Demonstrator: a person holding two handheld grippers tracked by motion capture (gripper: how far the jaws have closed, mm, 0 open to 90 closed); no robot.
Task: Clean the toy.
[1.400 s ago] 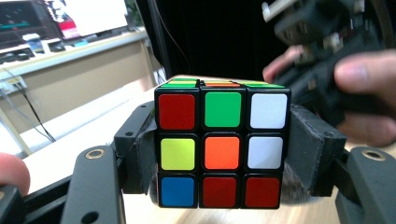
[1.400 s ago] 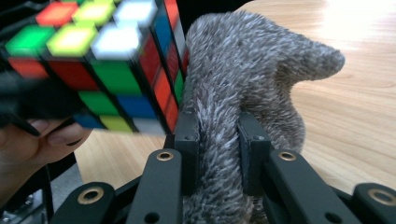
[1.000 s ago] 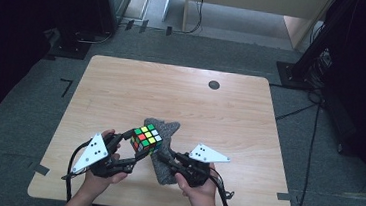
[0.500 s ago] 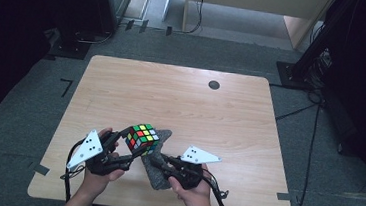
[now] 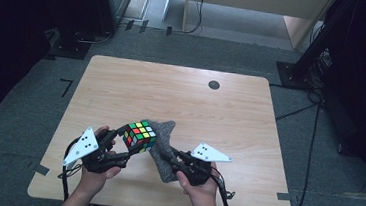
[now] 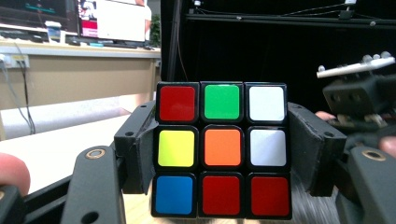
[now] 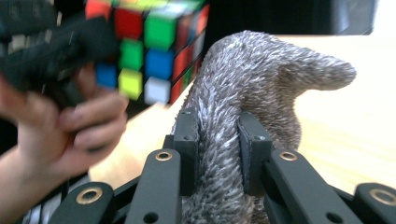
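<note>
You are working over the near edge of the tabletop (image 5: 182,93), towards its near left corner, and the rest of that wooden surface is lying bare apart from a small dark disc (image 5: 214,84) near the far edge.

The grey fuzzy cloth (image 5: 164,146) is hanging from your right tool (image 5: 166,157), whose jaws are pinching a thick fold of it; in the right gripper view the cloth (image 7: 243,93) is bulging up between the two pads. Compared with a second ago, you have been drawing this tool back towards the near edge, and the cloth is now trailing down beside the cube rather than spreading behind it.

The colour cube (image 5: 139,135) is sitting clamped in your left tool (image 5: 135,141), lifted off the tabletop, with the jaws pressing on two opposite sides; the left gripper view is showing the cube (image 6: 222,149) face-on. That tool has hardly shifted.

The cloth is now touching the cube's right side, so you are probably in the middle of wiping it, one face at a time.
</note>
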